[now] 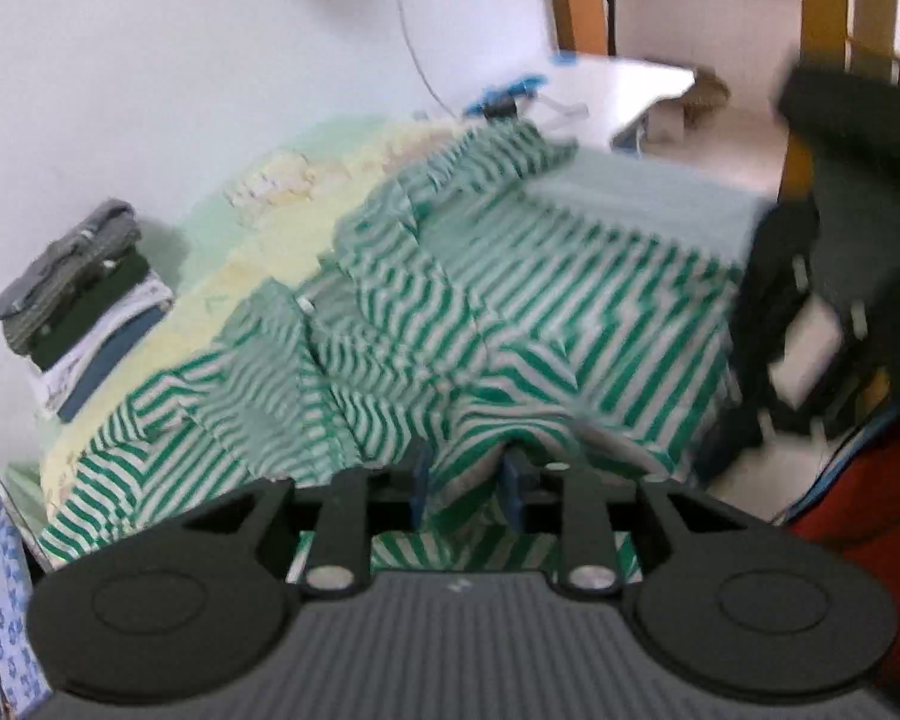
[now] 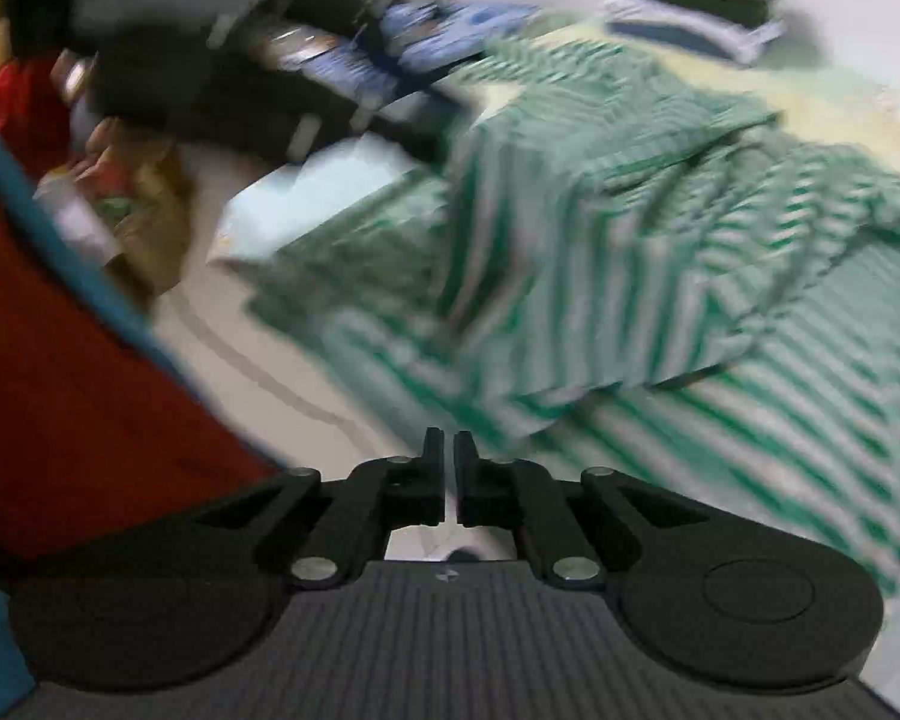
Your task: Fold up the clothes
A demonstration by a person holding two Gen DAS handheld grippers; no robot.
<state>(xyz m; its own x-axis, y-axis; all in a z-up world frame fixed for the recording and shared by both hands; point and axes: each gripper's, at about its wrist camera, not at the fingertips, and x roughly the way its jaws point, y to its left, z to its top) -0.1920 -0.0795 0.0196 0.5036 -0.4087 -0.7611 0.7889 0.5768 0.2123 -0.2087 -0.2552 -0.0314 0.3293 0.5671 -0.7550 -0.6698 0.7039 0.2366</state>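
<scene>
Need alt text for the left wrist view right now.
The left gripper grips the near edge of a green-and-white striped shirt, which lies rumpled across a pale yellow table. A stack of folded clothes sits at far left against the wall.

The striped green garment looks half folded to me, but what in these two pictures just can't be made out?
- Left wrist view: cloth of the striped garment bunches around the left gripper, hiding how much its fingers pinch.
- Right wrist view: motion blur smears the garment; sleeves and collar cannot be told apart.
- Right wrist view: the right gripper is shut and empty; the clutter beyond is too blurred to name.
- Folded stack: single pieces too small to tell.
</scene>
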